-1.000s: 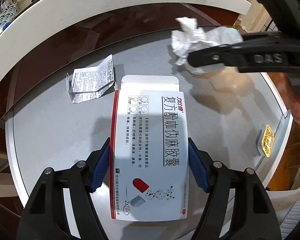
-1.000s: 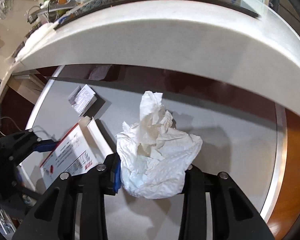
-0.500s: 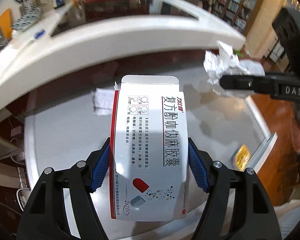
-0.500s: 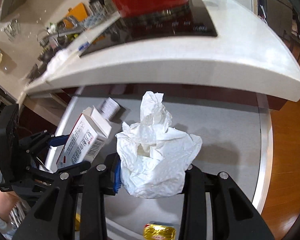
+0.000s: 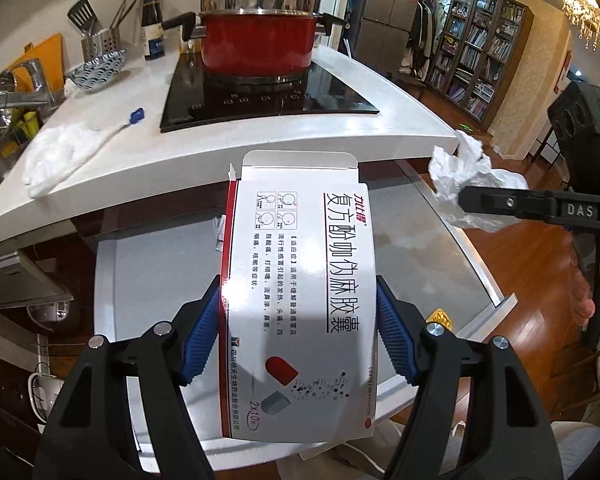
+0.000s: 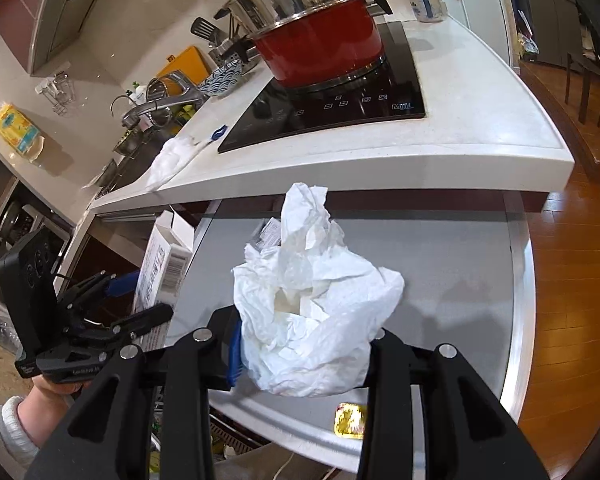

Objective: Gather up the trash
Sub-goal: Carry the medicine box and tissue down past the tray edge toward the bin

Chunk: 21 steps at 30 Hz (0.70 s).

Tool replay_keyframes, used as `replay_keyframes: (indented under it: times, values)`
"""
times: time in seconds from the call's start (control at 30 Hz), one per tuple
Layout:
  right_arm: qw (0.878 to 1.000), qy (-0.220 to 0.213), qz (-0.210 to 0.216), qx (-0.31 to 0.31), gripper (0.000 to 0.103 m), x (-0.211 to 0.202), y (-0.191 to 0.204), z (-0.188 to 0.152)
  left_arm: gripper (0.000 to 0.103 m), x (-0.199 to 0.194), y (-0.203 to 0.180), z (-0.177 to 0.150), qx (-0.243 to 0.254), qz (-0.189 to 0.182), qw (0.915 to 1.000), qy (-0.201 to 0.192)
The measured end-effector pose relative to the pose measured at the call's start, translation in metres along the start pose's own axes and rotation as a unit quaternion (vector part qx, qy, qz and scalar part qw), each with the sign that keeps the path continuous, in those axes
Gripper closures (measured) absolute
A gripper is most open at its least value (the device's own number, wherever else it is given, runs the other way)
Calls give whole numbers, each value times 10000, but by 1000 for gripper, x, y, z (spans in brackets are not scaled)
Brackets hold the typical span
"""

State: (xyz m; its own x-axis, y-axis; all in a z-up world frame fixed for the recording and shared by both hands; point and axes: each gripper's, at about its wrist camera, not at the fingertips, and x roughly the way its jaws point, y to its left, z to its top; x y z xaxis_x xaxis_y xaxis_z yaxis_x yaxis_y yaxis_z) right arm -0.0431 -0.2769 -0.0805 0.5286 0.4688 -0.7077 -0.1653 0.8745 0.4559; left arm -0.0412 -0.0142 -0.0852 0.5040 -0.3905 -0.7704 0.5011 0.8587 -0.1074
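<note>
Gripping, left claw point(image 5: 298, 334): medicine box point(image 5: 300, 292) by its long sides, long axis running forward, open flap far end.
Right claw point(image 6: 304, 354): clamps crumpled tissue point(image 6: 312, 308) above grey bench point(image 6: 460, 264).

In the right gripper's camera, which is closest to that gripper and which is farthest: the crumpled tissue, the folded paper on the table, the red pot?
1. Crumpled tissue: clamped in the right gripper.
2. Folded paper: on the grey table, just behind the tissue.
3. Red pot: farthest, up on the black cooktop.
</note>
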Motion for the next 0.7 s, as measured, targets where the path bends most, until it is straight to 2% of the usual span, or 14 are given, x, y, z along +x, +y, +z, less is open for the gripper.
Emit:
replay_keyframes:
  times: [0.27, 0.47, 0.57, 0.7]
  values:
    - [9999, 40, 60, 95, 69, -19, 4, -24, 32, -18, -12, -15, 122, 63, 9999, -47]
    - [9990, 180, 358, 195, 69, -33, 9, -47, 32, -33, -21, -28, 305, -134, 9994, 20]
    - [9984, 381, 393, 143, 69, -36, 15, -65, 32, -39, -29, -41, 451, -364, 9981, 185]
    - [9954, 847, 412, 186, 69, -28, 16, -98, 32, -37, -42, -70, 815, -628, 9923, 689]
